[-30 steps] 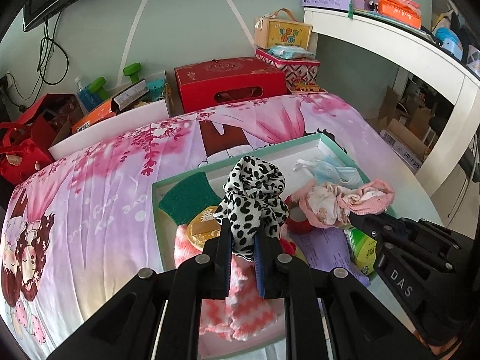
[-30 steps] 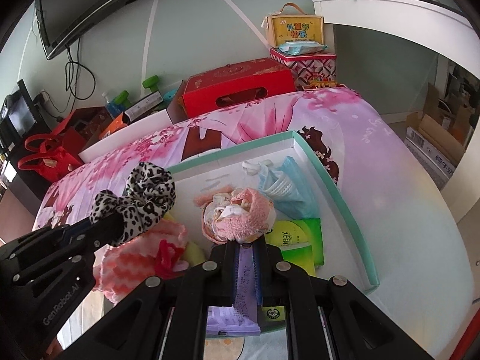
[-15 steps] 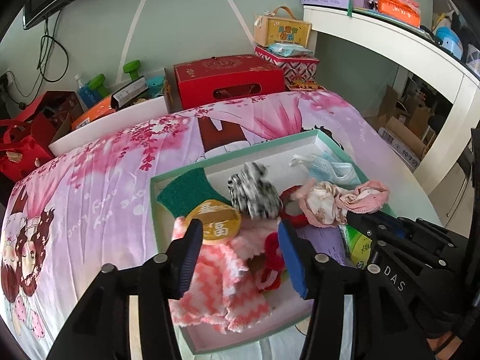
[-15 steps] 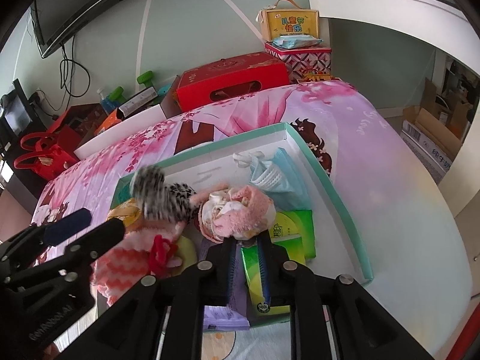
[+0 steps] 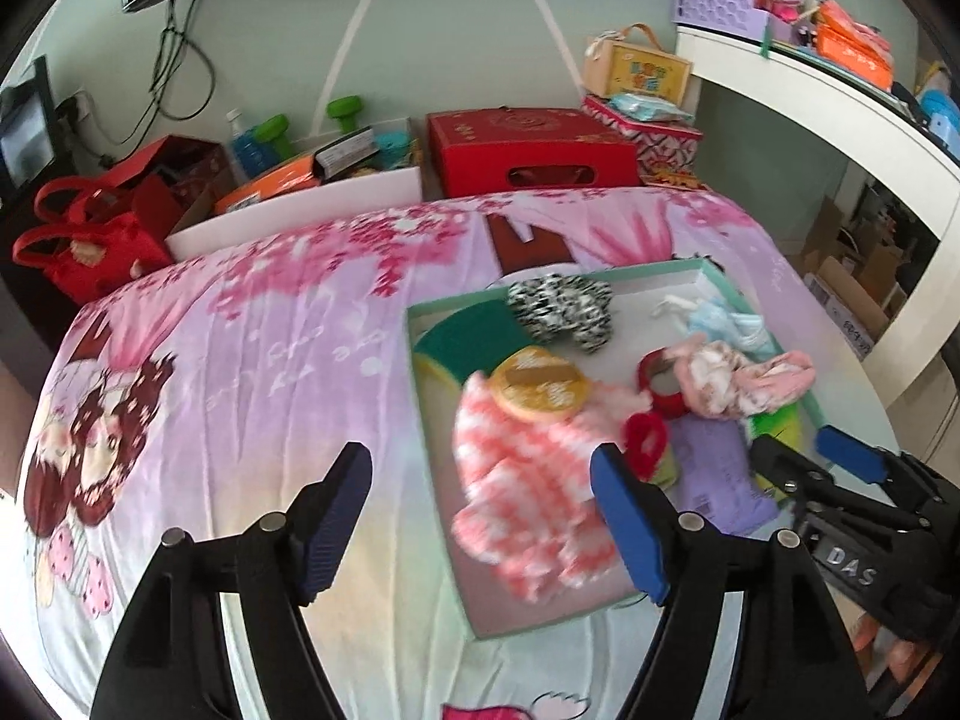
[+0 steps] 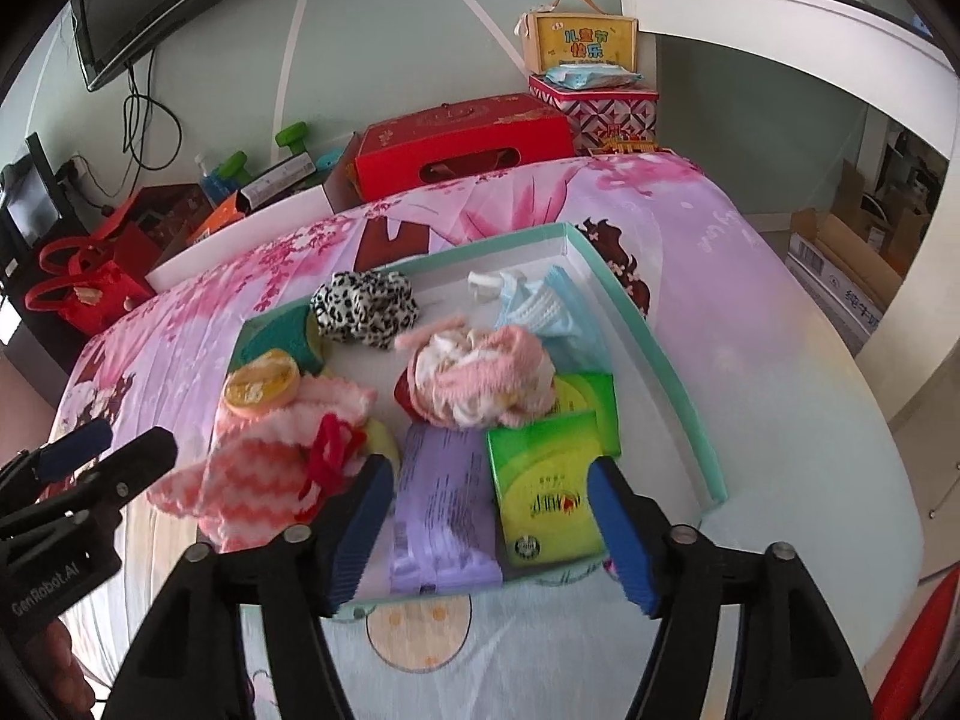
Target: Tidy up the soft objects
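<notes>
A teal-rimmed white tray (image 6: 660, 360) (image 5: 432, 420) sits on the bed. In it lie a leopard-print scrunchie (image 6: 364, 307) (image 5: 561, 307) at the back, a pink sock bundle (image 6: 483, 378) (image 5: 732, 378), a pink zigzag cloth (image 6: 252, 474) (image 5: 528, 498), a blue face mask (image 6: 540, 306), green tissue packs (image 6: 546, 492) and a purple pack (image 6: 444, 510). My left gripper (image 5: 483, 522) is open and empty, at the tray's near left corner. My right gripper (image 6: 489, 534) is open and empty, over the tray's near edge.
A pink printed bedsheet (image 5: 240, 348) covers the bed. A red box (image 6: 462, 144), red bags (image 5: 90, 228) and other boxes stand behind it. A white shelf (image 6: 780, 18) runs along the right. A round yellow tin (image 6: 261, 384) and green sponge (image 5: 468, 336) lie in the tray.
My left gripper opened and dropped the leopard scrunchie into the back of the tray, then pulled back left. My right gripper opened, letting go of the purple pack.
</notes>
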Action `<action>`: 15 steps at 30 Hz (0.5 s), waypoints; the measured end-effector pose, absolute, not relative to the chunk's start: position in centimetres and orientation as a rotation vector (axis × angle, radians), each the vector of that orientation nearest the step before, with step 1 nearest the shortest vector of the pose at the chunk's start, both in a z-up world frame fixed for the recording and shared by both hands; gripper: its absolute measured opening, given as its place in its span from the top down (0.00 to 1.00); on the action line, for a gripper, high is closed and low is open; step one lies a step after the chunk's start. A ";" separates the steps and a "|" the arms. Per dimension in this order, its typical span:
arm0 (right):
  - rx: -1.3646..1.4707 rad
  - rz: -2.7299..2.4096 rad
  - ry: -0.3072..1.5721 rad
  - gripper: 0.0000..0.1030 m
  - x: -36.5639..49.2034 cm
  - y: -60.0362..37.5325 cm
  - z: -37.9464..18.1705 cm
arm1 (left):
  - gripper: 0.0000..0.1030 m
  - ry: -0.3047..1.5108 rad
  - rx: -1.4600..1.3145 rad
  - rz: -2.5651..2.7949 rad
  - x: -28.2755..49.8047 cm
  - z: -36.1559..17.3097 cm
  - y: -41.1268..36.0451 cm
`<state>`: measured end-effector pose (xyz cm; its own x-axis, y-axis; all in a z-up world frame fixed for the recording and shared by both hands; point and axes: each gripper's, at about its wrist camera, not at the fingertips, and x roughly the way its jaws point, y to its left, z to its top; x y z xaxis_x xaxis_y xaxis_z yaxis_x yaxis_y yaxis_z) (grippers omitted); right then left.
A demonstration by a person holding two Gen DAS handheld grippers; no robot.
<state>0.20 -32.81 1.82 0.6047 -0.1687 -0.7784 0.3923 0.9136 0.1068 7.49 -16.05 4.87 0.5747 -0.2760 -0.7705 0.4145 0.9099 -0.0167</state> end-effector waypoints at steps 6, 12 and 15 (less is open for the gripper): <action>0.266 -0.319 0.906 0.19 -0.9 -31.0 1.2 | 0.26 0.901 0.170 -0.351 6.8 3.7 -13.3; 0.217 -0.300 0.920 0.04 -1.4 -28.0 1.5 | 0.05 0.930 0.160 -0.305 6.1 2.6 -10.4; 0.185 -0.289 0.909 0.00 -1.7 -26.4 2.0 | 0.03 0.915 0.159 -0.273 5.6 2.4 -9.0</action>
<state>-1.67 -26.35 2.00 0.5798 -0.1679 -0.7972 0.3232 0.9456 0.0359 5.56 -9.01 2.42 0.5786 -0.1650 -0.7987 0.2997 0.9538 0.0200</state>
